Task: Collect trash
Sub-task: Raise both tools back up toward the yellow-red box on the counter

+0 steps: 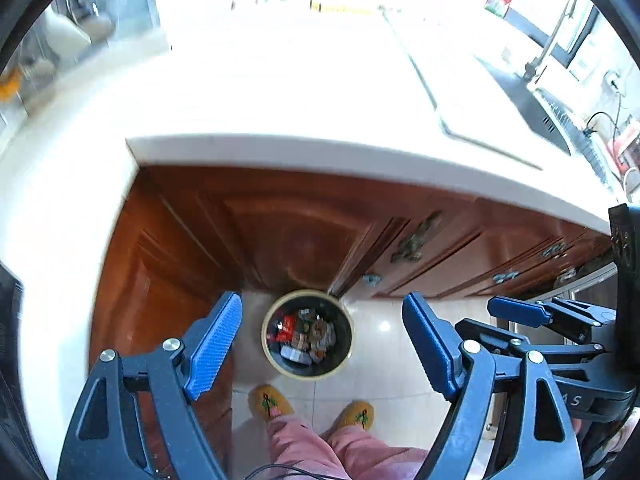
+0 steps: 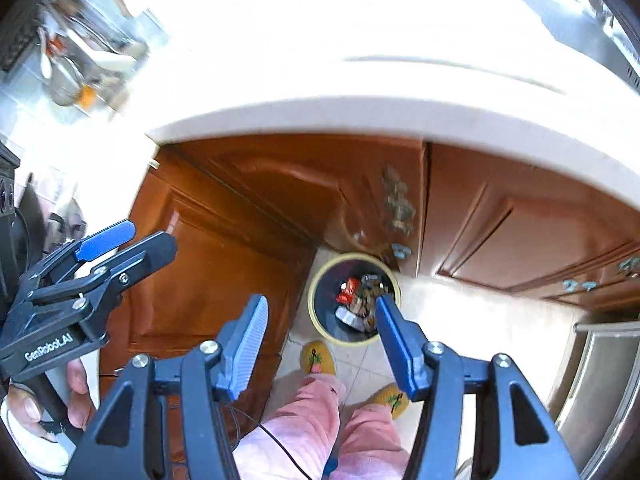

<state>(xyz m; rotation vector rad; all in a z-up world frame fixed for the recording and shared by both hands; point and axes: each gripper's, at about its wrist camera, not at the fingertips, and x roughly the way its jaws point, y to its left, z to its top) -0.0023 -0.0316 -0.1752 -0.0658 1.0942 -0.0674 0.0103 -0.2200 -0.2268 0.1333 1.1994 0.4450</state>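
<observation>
My left gripper (image 1: 320, 344) gaped empty; my right gripper (image 2: 320, 344) stood parted, holding nothing; the trash bin (image 1: 307, 336), wrappers inside, sat on the floor against the wooden cabinet (image 1: 280, 224), far below me.

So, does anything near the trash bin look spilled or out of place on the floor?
Nothing stands out. The trash bin stands upright on the tiled floor by the wooden cabinets, with wrappers inside it and none seen on the tiles around. Both hand-held grippers, left and right, are open and empty.
</observation>
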